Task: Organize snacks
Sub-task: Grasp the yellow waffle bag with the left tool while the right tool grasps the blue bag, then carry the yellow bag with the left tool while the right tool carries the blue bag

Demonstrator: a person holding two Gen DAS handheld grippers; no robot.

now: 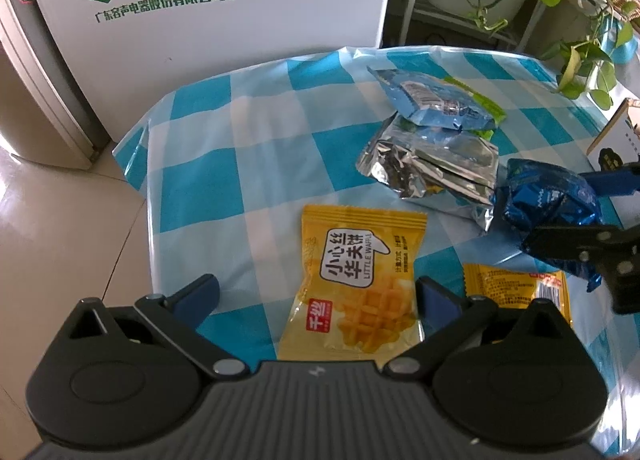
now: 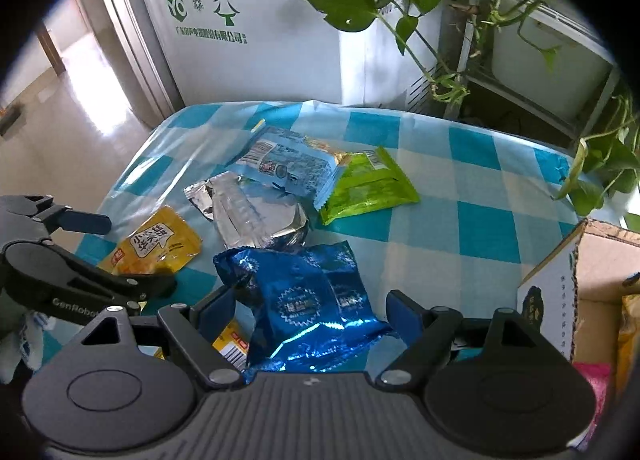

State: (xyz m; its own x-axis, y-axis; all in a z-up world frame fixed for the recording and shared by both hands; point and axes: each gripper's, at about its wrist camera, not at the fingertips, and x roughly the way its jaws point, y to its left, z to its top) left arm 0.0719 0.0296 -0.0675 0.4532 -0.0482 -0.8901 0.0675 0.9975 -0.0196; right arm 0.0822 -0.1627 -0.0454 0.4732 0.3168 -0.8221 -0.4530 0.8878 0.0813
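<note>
Right wrist view showed the right gripper [image 2: 310, 306] tipped steeply down over the near part of the checked table [image 2: 472, 195], its blue fingers [image 2: 402, 312] set either side of a dark blue foil snack packet [image 2: 308, 300]. The packet's long axis ran away from the camera, square across the gap. The left finger looked to be against the crumpled wrapper, while the right one met only its flared edge — so whether they were truly pinching it I could not tell. The open cardboard box [image 2: 560, 284] stood at the table's right edge, just beside this gripper and, in my judgement, the likely place for the packet. From the left wrist view, the left gripper [image 1: 318, 296] hung with its fingers spread wide, clear of the yellow Little Waffle packet [image 1: 356, 284] lying flat between them near the table's front edge. A silver pouch [image 1: 432, 167] and a light blue packet [image 1: 432, 103] lay piled toward the middle.
</note>
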